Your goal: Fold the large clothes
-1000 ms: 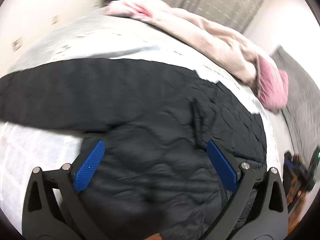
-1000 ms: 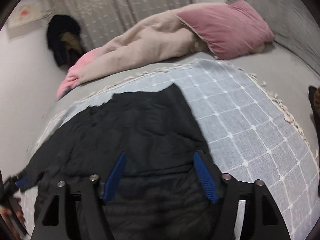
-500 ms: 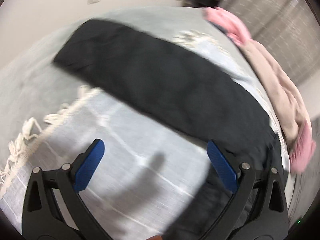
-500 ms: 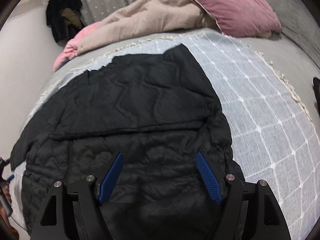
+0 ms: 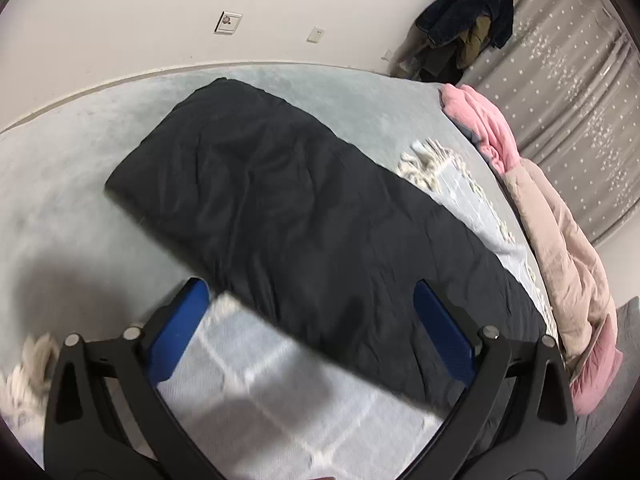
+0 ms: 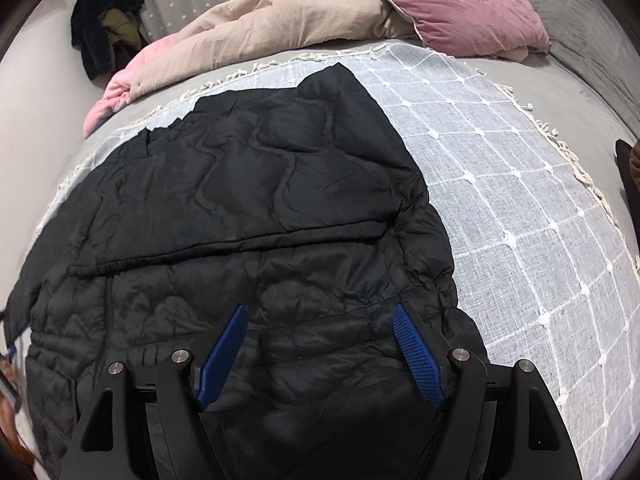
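Note:
A large black quilted jacket [image 6: 248, 208] lies spread on a grey-white checked throw [image 6: 520, 200] on the bed. One black sleeve [image 5: 280, 200] stretches out to the far left in the left wrist view. My left gripper [image 5: 312, 332] is open and empty, low over the sleeve's near edge and the throw. My right gripper [image 6: 320, 340] is open and empty, low over the jacket's near part, with the fabric between and under its fingers.
A beige and pink duvet [image 6: 280, 28] and a pink pillow [image 6: 452, 8] lie at the far side of the bed. Dark clothes [image 5: 468, 12] hang by the curtain. The wall [image 5: 160, 8] runs along the bed's far-left edge. The throw's fringe [image 5: 428, 164] lies beside the sleeve.
My left gripper has swung left from the jacket body out along the sleeve toward its end. My right gripper has come lower and closer over the jacket. Both stay open.

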The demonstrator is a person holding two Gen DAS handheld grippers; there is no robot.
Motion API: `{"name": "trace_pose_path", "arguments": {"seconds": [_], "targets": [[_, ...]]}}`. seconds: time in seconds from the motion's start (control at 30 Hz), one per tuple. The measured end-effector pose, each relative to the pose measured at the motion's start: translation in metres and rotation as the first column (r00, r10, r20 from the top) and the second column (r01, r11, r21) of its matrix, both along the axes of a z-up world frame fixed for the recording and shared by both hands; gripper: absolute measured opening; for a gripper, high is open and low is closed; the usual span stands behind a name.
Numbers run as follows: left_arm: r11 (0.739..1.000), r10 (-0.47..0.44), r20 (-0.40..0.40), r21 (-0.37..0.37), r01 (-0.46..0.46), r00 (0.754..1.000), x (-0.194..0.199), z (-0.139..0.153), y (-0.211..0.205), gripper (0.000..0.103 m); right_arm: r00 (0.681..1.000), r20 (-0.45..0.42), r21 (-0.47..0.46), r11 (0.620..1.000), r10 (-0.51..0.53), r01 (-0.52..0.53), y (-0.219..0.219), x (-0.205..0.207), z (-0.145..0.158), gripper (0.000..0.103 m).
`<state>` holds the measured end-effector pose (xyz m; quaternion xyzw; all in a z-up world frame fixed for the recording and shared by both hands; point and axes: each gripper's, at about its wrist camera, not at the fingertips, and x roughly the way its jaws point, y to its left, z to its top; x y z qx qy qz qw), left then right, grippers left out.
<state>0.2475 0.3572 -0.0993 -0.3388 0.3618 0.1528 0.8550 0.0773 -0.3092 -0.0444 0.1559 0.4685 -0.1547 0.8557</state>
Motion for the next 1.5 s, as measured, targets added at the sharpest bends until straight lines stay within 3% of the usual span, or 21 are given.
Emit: {"name": "trace_pose_path", "arguments": {"seconds": [0.07,0.13,0.23,0.33,0.53,0.67,0.87,1.0,1.07,1.2,1.37,1.4,1.47,1.5], "targets": [[0.999,0.041,0.043,-0.014,-0.041,0.998,0.001,-0.003,0.010,0.086,1.000,-0.010,-0.006,1.000,0.002,-0.002,0.001,0.001,-0.002,0.076],[0.996,0.088,0.032,-0.020,-0.087,0.996,0.003,-0.007,0.020,0.050,1.000,-0.014,-0.007,1.000,0.003,-0.003,0.000,0.001,-0.003,0.076],[0.994,0.103,-0.009,-0.021,-0.103,0.995,0.006,-0.004,0.030,0.011,1.000,-0.018,-0.009,1.000,-0.004,0.004,-0.003,0.002,-0.005,0.076],[0.997,0.071,0.040,-0.025,-0.070,0.997,0.004,0.015,0.029,0.006,1.000,-0.019,-0.019,1.000,-0.013,0.013,-0.005,0.003,-0.005,0.076],[0.993,-0.078,0.190,0.097,0.060,0.979,0.001,0.088,-0.014,0.005,1.000,-0.008,-0.022,1.000,-0.015,0.015,-0.008,0.002,-0.002,0.076],[0.975,-0.203,0.285,0.144,0.168,0.937,0.001,0.140,-0.060,0.005,1.000,0.008,-0.016,1.000,-0.013,0.013,-0.008,0.000,0.002,0.076],[0.915,-0.401,0.341,0.201,0.351,0.850,-0.003,0.187,-0.147,0.005,0.999,0.031,0.012,1.000,-0.028,0.027,-0.013,-0.003,0.007,0.076],[0.852,-0.524,0.338,0.215,0.478,0.782,-0.003,0.193,-0.210,0.005,0.999,0.035,0.018,0.999,-0.031,0.030,-0.014,-0.003,0.008,0.076],[0.808,-0.589,0.315,0.231,0.542,0.744,0.000,0.191,-0.246,0.005,0.999,0.035,0.014,0.999,-0.030,0.029,-0.014,-0.003,0.007,0.076],[0.703,-0.710,0.239,0.307,0.642,0.663,-0.002,0.175,-0.314,0.005,0.999,0.034,0.022,0.999,-0.034,0.033,-0.014,-0.003,0.007,0.076],[0.561,-0.821,0.104,0.332,0.759,0.561,-0.009,0.124,-0.388,0.005,0.999,0.045,0.025,0.999,-0.022,0.021,-0.013,-0.002,0.010,0.076],[0.531,-0.840,0.071,0.312,0.788,0.538,-0.011,0.110,-0.397,0.008,0.999,0.046,0.028,0.999,-0.021,0.020,-0.013,-0.002,0.010,0.076],[0.474,-0.873,0.014,0.250,0.844,0.487,-0.012,0.084,-0.413,0.024,0.999,0.044,0.038,0.999,-0.020,0.019,-0.014,-0.002,0.008,0.076],[0.424,-0.898,-0.039,0.187,0.886,0.438,-0.010,0.063,-0.420,0.043,0.999,0.043,0.042,0.999,-0.020,0.018,-0.015,-0.003,0.008,0.076]]}}
